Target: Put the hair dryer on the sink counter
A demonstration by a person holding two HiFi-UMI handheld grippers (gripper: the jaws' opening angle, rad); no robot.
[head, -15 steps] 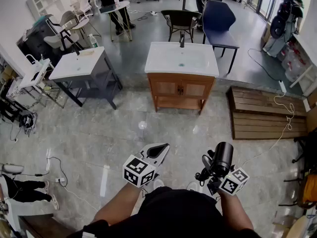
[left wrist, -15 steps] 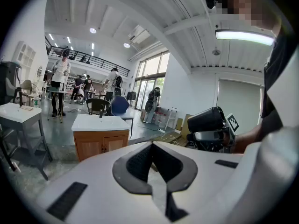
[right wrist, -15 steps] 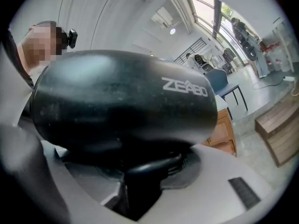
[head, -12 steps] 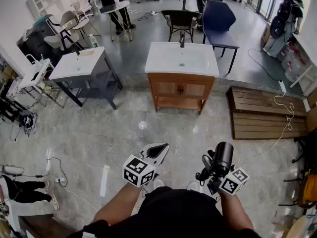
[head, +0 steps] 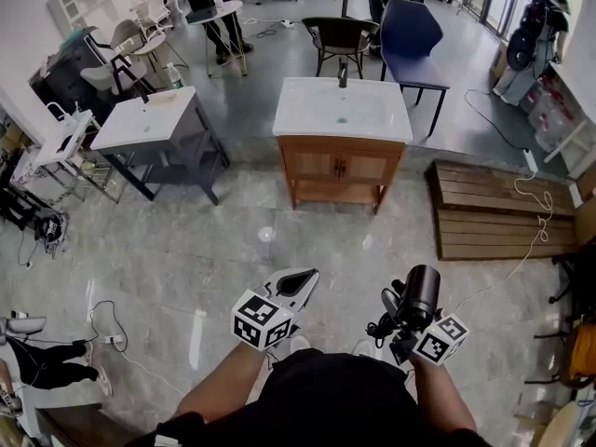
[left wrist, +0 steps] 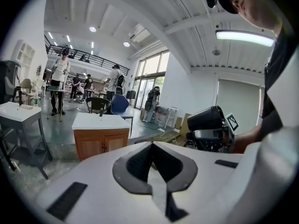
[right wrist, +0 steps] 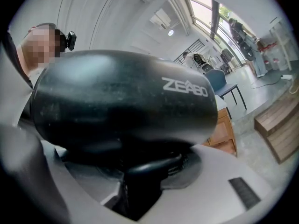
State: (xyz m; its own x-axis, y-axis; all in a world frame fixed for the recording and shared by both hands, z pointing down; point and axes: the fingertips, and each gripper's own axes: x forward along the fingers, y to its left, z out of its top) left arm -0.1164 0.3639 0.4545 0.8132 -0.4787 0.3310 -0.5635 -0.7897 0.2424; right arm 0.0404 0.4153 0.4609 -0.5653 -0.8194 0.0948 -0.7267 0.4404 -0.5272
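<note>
My right tool (head: 408, 331), at the lower right of the frame, is clamped on the handle of the black hair dryer (head: 419, 291), whose barrel points up the frame. My left tool (head: 296, 285), at lower centre, has its jaws together on nothing. The white-topped sink table (head: 291, 124) stands well apart at upper centre.

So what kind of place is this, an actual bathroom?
Probably not; it looks like a big open workshop or showroom. A wooden sink cabinet and a grey sink cabinet stand free on a polished floor, with chairs and loose cables around.
</note>
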